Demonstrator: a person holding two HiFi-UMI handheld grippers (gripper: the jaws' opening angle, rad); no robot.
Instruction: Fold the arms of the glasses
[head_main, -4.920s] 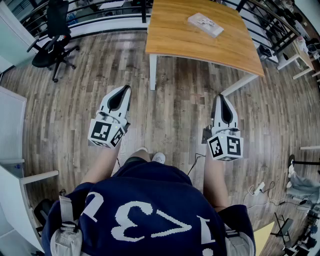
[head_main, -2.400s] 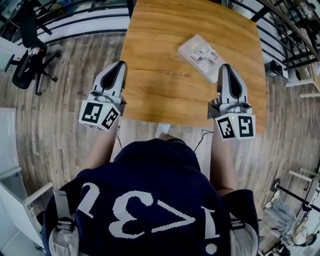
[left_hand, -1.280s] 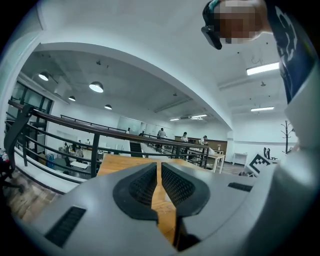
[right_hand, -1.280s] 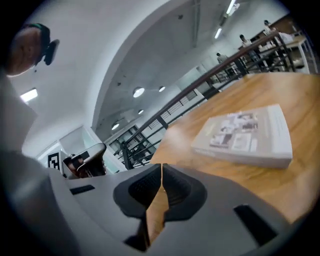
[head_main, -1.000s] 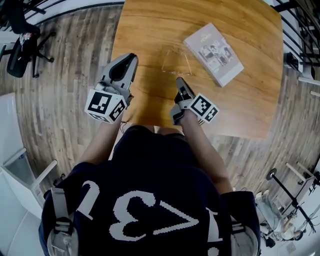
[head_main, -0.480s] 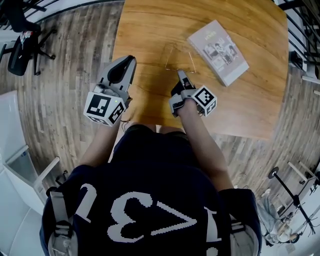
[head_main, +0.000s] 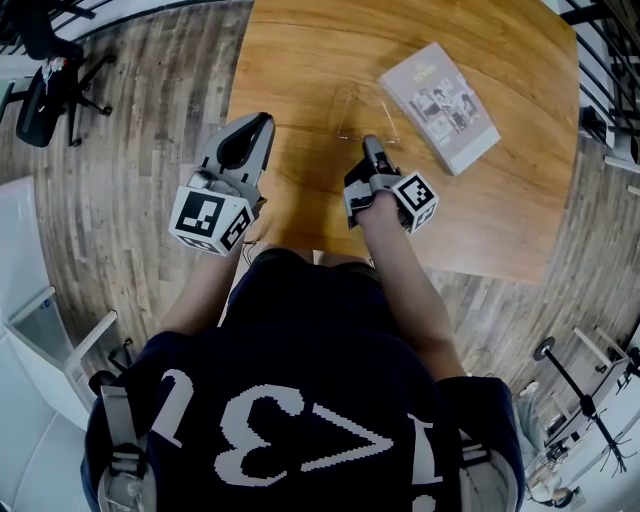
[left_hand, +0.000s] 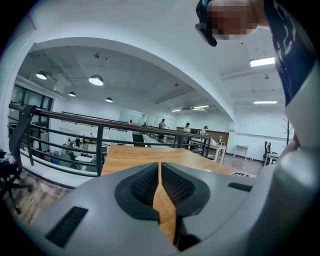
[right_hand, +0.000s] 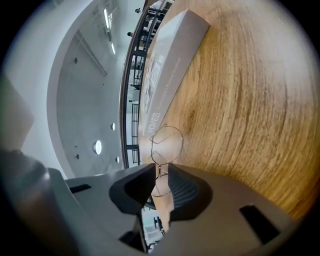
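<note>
Thin wire-rimmed glasses (head_main: 358, 112) lie on the wooden table (head_main: 300, 60) with their arms spread. My right gripper (head_main: 371, 146) is rolled onto its side at their near edge. In the right gripper view the glasses (right_hand: 167, 141) reach in between the jaws of the right gripper (right_hand: 161, 170), which stand a little apart around the wire frame, and no pad visibly presses on it. My left gripper (head_main: 257, 123) hovers over the table's left edge, apart from the glasses. In its own view the left gripper (left_hand: 160, 170) is shut with nothing in it.
A flat grey book or box (head_main: 440, 92) lies on the table just right of the glasses and shows close behind them (right_hand: 165, 65). A black office chair (head_main: 40, 45) stands on the wood floor far left. A dark railing (left_hand: 65, 117) runs beyond the table.
The right gripper has crept forward and down to the glasses and rolled further onto its side. The left gripper has stayed where it was.
</note>
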